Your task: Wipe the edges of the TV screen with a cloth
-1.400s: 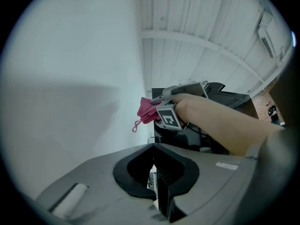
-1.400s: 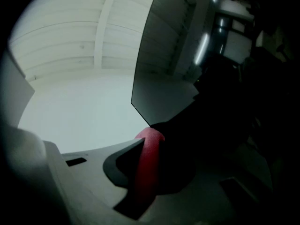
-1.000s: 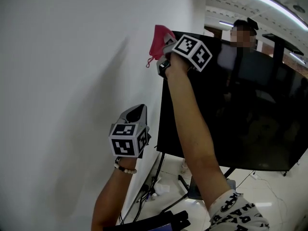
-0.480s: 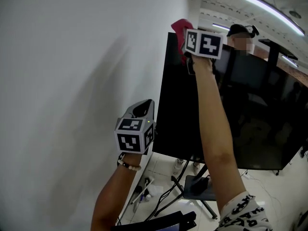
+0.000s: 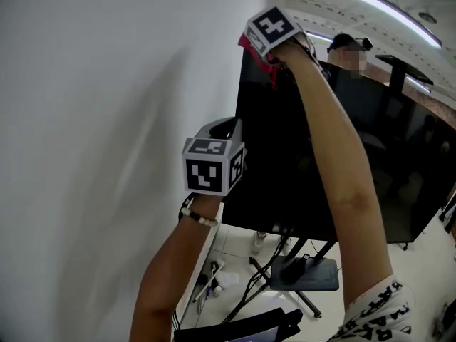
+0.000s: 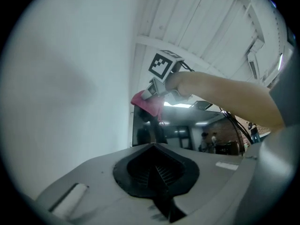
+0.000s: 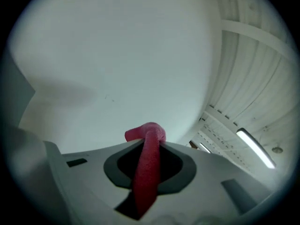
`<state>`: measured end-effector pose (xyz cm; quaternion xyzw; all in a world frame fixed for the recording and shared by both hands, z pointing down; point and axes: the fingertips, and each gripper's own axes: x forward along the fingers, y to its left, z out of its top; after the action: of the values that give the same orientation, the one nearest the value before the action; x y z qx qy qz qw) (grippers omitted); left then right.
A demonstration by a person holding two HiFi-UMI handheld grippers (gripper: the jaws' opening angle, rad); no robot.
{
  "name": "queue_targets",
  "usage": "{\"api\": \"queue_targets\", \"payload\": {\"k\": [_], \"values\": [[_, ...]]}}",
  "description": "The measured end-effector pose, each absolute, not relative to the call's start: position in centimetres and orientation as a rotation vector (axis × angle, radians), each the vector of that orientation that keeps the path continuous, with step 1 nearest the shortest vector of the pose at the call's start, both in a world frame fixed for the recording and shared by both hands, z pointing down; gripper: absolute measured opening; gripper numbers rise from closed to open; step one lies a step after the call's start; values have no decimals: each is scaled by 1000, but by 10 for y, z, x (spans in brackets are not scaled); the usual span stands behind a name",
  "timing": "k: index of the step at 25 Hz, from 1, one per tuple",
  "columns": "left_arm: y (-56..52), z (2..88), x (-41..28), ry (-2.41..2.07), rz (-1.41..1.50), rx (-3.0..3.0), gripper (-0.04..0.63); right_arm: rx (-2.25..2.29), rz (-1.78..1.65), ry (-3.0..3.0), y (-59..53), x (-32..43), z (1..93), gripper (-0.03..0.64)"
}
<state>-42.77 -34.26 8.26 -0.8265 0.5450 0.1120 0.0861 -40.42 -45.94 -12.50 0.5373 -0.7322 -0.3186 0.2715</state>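
Note:
The black TV screen (image 5: 385, 162) stands on a stand beside the white wall. My right gripper (image 5: 259, 47) is raised to the TV's top left corner, shut on a pink cloth (image 5: 258, 51) that lies against the top edge there. In the right gripper view the cloth (image 7: 149, 165) runs up between the jaws and folds over their tips. My left gripper (image 5: 222, 128) hangs lower, in front of the TV's left edge, shut with nothing in it. The left gripper view looks up at the cloth (image 6: 149, 104) and the screen (image 6: 187, 136).
The white wall (image 5: 92, 120) fills the left. Below the TV are the stand's legs (image 5: 303, 280), cables and small items on the floor. A person stands behind the TV at the top right. A ceiling light strip (image 5: 399, 6) runs overhead.
My right gripper has carried the cloth from just left of the TV's top corner onto the top edge and turned its cube upward. My left gripper has risen a little toward the TV.

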Motion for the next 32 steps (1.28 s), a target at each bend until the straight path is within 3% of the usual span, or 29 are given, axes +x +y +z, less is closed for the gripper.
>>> {"api": "queue_targets", "payload": {"k": [6,17,32], "values": [[-329,76,-428,1591,342,-2466,-11,1410,-845,-1917,-460,-398,-118,67],[-331,74,-382,1494,321,-2555,-11,1502,-830,-1918,-449,-306,-117,67],[-353,4,-164,1408,408,-2520,-11,1488,-888,-1920,-419,-107,-122,67]]}}
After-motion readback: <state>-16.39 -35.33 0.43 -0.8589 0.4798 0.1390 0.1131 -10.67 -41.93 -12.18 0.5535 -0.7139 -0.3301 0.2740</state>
